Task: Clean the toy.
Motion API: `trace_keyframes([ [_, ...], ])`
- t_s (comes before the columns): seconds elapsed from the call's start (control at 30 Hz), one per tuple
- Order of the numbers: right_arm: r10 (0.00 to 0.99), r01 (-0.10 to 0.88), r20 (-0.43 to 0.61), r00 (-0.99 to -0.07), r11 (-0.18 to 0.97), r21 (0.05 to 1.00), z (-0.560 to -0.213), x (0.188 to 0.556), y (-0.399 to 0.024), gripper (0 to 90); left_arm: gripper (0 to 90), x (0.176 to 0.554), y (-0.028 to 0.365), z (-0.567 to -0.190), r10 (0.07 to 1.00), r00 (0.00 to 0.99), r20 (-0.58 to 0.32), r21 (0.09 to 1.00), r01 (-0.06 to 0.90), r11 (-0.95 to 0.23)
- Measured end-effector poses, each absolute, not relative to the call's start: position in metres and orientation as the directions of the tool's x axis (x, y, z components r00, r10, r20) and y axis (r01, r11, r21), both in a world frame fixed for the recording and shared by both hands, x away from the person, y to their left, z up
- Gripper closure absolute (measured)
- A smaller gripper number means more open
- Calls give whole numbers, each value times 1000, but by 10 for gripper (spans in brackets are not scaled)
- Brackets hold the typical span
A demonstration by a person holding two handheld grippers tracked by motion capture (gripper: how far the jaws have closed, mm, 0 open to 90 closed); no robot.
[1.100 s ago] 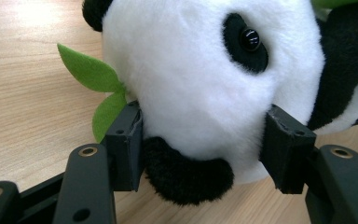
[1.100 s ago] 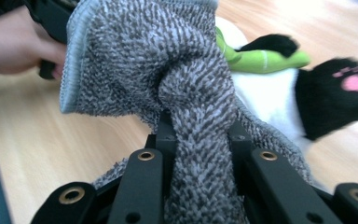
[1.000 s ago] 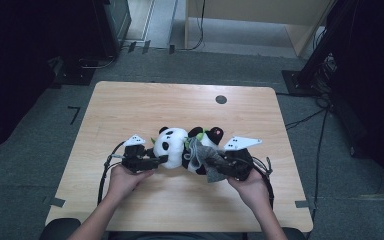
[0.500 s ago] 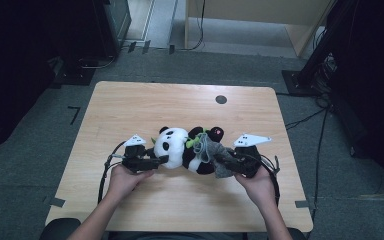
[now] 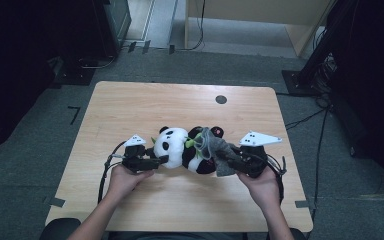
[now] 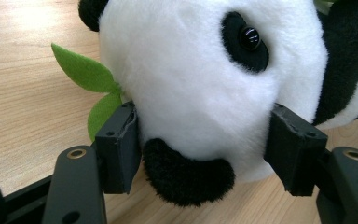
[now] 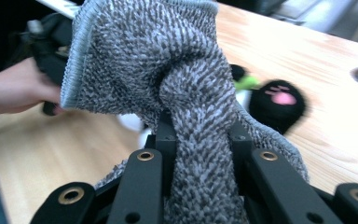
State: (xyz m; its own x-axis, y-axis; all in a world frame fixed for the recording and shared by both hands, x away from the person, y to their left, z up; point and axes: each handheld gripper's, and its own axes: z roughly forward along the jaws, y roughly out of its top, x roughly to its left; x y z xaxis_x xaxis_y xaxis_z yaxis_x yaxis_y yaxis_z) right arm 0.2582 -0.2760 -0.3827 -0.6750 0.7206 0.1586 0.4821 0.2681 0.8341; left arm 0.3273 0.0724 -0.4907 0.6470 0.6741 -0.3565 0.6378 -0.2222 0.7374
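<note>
Panda plush point(image 5: 182, 150) lying mid-table point(image 5: 130, 105), long axis across it, head toward left gripper point(image 5: 156, 161); jaws astride the head point(image 6: 200, 88), just been opening, pads barely grazing fur, hardly a hold; grey knit cloth point(image 5: 219, 150) draped at panda's far end, clenched in right gripper point(image 5: 228, 161), nearer that side.

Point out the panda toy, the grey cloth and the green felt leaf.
panda toy point(image 5: 172, 142): high view, its white head.
grey cloth point(image 7: 168, 70): right gripper view, the bunched fold above the fingers.
green felt leaf point(image 6: 81, 72): left gripper view, the upper leaf blade.
</note>
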Motion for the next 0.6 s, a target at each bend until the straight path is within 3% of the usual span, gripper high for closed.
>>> trace_keyframes([
  [0.23,688,511,150,-710,356,783,-405,264,-254,744,270,328,71,-490,676,647,-353,725,645,-240],
  [0.6,719,531,157,-677,329,781,-414,272,-269,748,262,329,70,-490,665,653,-362,724,646,-240],
])
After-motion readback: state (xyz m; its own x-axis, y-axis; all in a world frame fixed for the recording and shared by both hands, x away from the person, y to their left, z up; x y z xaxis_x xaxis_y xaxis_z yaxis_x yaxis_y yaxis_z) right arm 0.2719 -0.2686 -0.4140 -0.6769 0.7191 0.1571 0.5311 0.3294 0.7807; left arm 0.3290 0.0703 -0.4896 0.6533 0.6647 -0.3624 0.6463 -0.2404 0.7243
